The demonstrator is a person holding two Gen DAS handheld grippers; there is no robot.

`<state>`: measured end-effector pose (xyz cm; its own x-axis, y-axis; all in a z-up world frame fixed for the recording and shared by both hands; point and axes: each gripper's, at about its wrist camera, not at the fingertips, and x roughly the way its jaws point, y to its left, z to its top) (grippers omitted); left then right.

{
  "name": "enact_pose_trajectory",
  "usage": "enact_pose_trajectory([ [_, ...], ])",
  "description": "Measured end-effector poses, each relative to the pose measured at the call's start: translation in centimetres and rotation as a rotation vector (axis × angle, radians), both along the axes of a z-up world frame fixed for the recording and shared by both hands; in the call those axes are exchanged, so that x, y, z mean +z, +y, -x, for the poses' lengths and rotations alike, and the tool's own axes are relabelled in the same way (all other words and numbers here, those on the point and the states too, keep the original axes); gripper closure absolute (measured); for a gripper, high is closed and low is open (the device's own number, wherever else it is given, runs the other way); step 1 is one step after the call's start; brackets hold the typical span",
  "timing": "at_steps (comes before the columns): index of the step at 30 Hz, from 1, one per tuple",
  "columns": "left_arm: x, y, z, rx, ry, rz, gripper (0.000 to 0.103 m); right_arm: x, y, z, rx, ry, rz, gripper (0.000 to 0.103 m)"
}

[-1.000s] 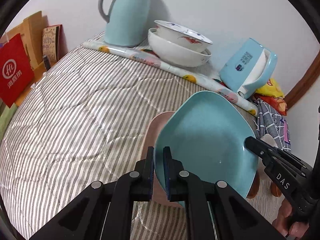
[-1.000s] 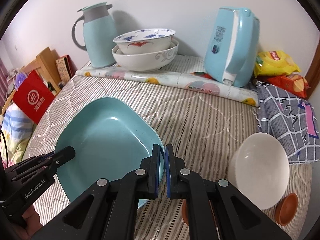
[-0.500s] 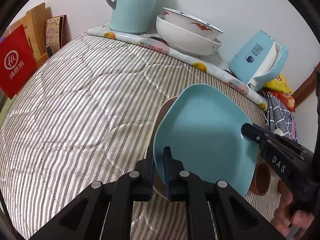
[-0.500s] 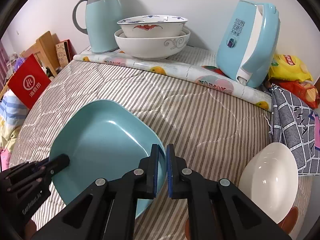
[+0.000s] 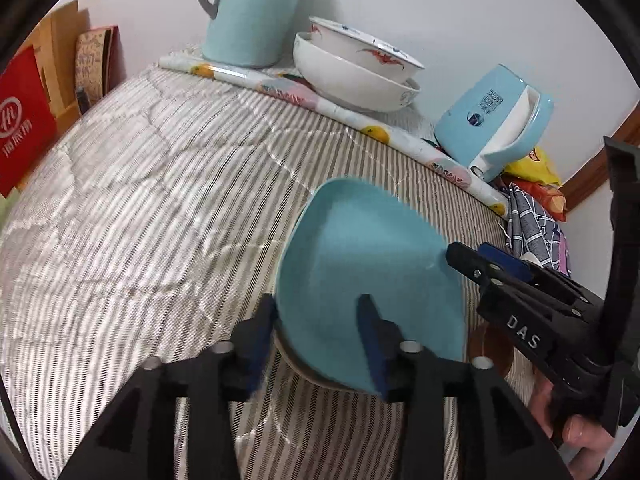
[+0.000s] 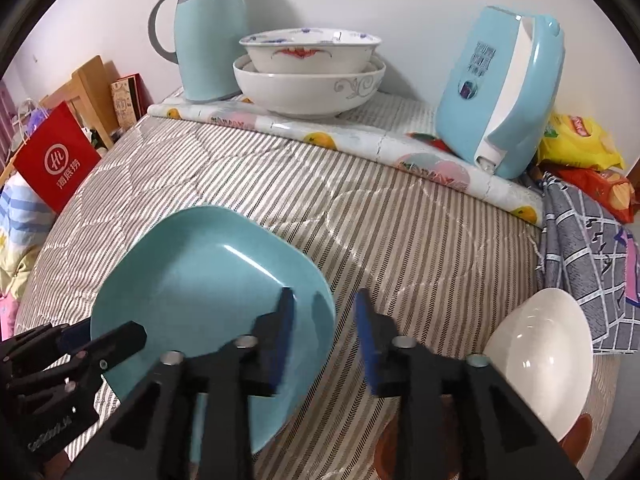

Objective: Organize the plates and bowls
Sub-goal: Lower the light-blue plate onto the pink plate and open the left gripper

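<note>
A light-blue square plate (image 5: 360, 256) (image 6: 208, 284) lies on the striped quilt, on top of a beige plate whose rim (image 5: 304, 372) shows under it. My left gripper (image 5: 316, 336) is open, its fingers astride the plate's near edge. My right gripper (image 6: 324, 332) is open too, its fingers astride the plate's right edge. A white bowl (image 6: 540, 356) lies tilted at the right. Two stacked white bowls (image 6: 308, 76) (image 5: 356, 72) stand at the back.
A blue thermos jug (image 6: 208, 32) and a blue kettle (image 6: 504, 96) stand on a fruit-print mat (image 6: 360, 140) by the wall. A small brown dish (image 6: 580, 428), a checked cloth (image 6: 588, 252) and snack bags (image 6: 580, 140) are at right. A red bag (image 6: 56, 160) is at left.
Both grippers were shut on the blue plate's edges and have opened. The plate has come down onto the beige plate.
</note>
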<state>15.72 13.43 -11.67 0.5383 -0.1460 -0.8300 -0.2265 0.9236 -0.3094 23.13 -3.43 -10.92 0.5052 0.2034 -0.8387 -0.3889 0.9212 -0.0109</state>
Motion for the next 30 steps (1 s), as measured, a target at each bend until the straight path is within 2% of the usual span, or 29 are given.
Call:
enact_pose_trajectory([
  [3,0.8,-0.1,0.5,-0.008,-0.028,0.005,0.053,0.7,-0.3,0.6,-0.003,-0.013,-0.006,0.059],
  [11,2.0,-0.5,1.1,0.003,-0.041,-0.015,0.05,2.3,-1.9,2.3,-0.032,-0.052,-0.018,0.056],
  [18,2.9,-1.5,1.3,-0.003,-0.062,-0.018,0.05,3.6,-5.2,3.8,-0.096,-0.076,-0.049,0.05],
  [30,5.1,-5.5,1.1,-0.05,-0.121,-0.061,0.05,5.4,-12.8,6.5,-0.256,-0.132,-0.077,0.048],
])
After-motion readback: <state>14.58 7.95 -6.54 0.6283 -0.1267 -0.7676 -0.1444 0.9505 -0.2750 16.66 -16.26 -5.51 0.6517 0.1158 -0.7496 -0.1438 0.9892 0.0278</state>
